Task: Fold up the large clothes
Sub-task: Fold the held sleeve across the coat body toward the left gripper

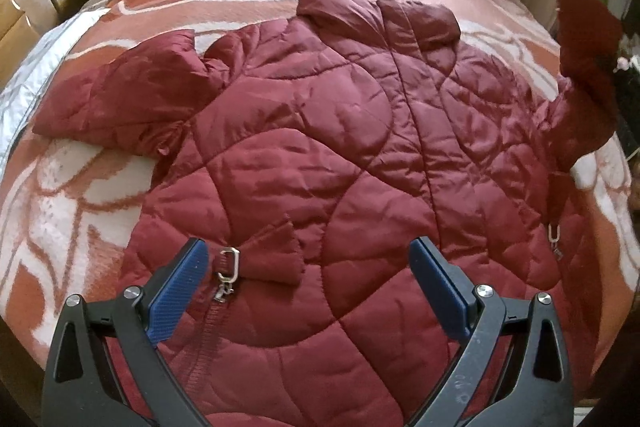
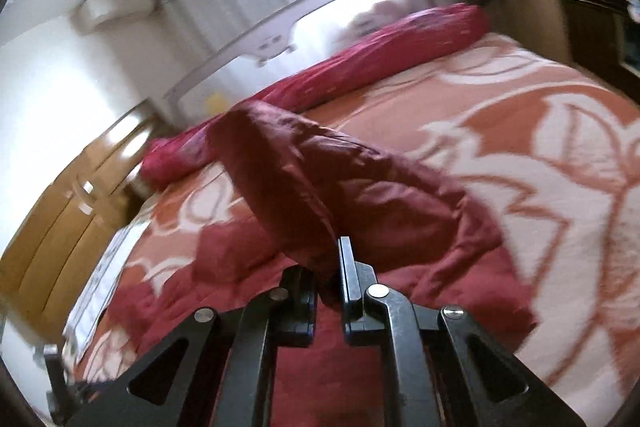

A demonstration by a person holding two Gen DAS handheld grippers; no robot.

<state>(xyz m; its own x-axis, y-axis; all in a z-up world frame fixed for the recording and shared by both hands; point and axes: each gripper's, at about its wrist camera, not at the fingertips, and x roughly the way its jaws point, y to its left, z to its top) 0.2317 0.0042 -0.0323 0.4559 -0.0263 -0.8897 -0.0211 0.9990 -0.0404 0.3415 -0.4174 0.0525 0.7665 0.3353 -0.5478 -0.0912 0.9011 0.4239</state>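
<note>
Only the right view shows the right hand-held gripper (image 2: pixel 328 267) clamping the jacket sleeve (image 2: pixel 320 187)

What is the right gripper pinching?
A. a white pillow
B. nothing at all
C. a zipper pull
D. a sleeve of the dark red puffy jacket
D: in the right wrist view the right gripper has its fingers shut on a lifted sleeve of the dark red jacket, which lies spread on the bed.
</note>
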